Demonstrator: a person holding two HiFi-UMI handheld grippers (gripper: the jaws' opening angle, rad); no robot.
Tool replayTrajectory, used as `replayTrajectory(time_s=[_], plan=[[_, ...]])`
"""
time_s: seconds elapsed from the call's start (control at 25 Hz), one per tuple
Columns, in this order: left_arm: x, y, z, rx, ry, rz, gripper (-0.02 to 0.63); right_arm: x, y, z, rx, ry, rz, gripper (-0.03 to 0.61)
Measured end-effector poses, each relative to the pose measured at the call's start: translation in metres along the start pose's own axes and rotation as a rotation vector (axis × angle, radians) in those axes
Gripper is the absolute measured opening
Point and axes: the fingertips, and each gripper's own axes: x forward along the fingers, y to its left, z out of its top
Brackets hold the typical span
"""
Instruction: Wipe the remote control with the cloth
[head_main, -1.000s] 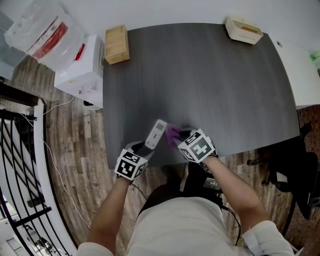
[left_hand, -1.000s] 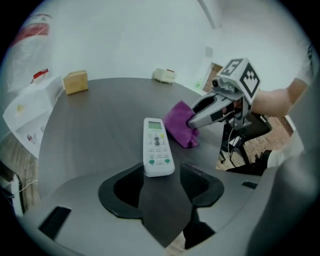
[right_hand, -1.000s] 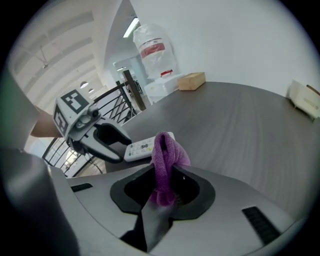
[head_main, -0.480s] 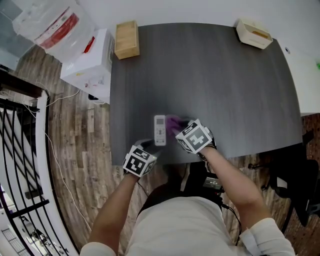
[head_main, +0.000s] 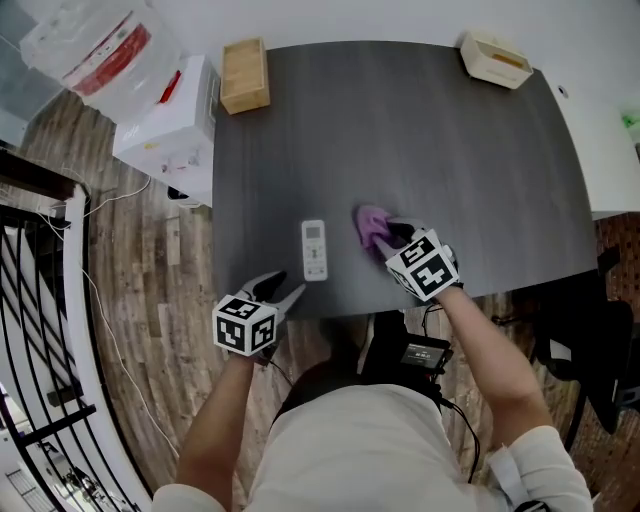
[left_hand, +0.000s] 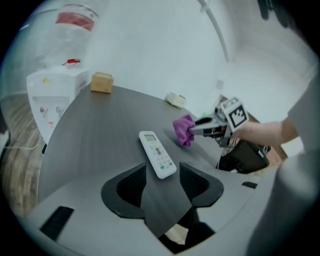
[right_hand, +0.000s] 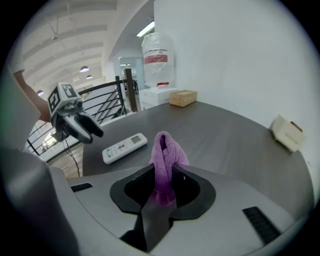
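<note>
Grey wood-grain tabletop (head_main: 450, 160) carries everything in play, with a small light wooden box (head_main: 245, 75) parked at its far left corner, well out of the working area. Nearest the person on the left, the left gripper (head_main: 279, 290) hovers at the table's near edge with its two black jaws standing apart and nothing between the pads. It points toward the remote without touching it, which I read as a hand kept free to steady or reposition the remote rather than one doing the cleaning. Just beyond it lies the slim white rectangular remote control (head_main: 314, 249), flat on the table near the front edge, button face and small display turned upward. That pose leaves the side most worth wiping fully exposed. To its right, apart from the remote, is the small purple terry cloth (head_main: 370, 222), bunched into a folded wad. The right gripper (head_main: 392, 238) has its jaws closed tight on the cloth's lower part, so a soft loop sticks out past the tips; held this way, fabric rather than hard plastic would probably meet the remote first. Whether the wad touches the table I cannot tell. A cream open tray (head_main: 490, 58) sits at the far right corner, untouched.
</note>
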Motion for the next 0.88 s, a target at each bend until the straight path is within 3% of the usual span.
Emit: replayTrajectory(time_s=[0.2,0.36,0.56,0.88], plan=[[-0.038,-0.003,0.021,-0.124,-0.204,-0.026,0.207,-0.046,-0.056,-0.039,0.012,0.019,-0.173,0.093],[-0.071,-0.031,0.029,-0.184,-0.361,-0.106,0.187,-0.104,-0.069,-0.066,0.067,-0.011,-0.256,0.093],[-0.105,-0.071,0.014,-0.218,-0.446,-0.181,0.113,-0.171,-0.037,-0.088,0.096,-0.059,-0.248,0.093],[-0.152,-0.172,-0.037,-0.235,-0.566,-0.204,0.086,-0.264,0.061,-0.129,0.149,-0.163,-0.148,0.093]])
